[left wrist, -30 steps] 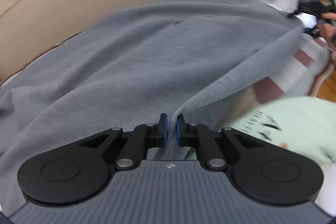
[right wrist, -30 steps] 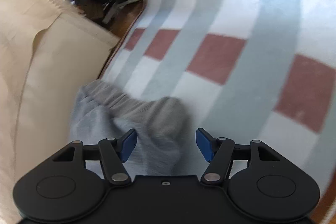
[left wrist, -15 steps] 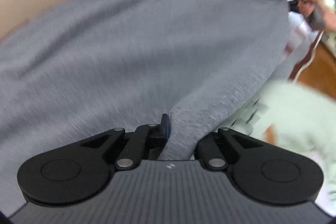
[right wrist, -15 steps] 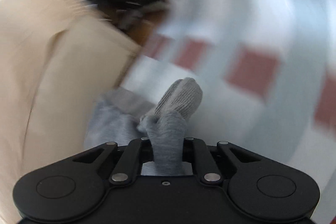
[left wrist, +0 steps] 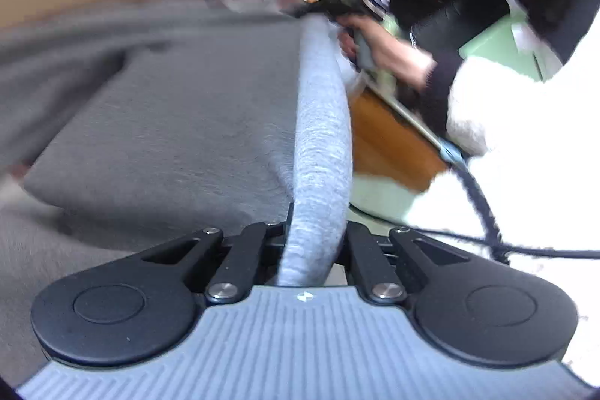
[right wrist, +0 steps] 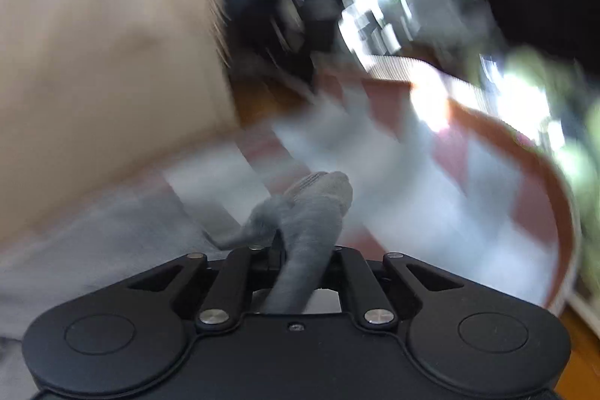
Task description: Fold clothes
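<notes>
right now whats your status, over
Left gripper shut on grey garment. Right gripper closing, grey fabric between its jaws. Garment edge taut between both. Nothing in the way.

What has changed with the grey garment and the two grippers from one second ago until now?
The right gripper, open over the grey garment a second ago, is closing on a bunched fold of it and has lifted it off the checked rug. The garment's edge now runs taut from the left gripper toward the right one. Unchanged: the left gripper stays shut on the garment.
</notes>
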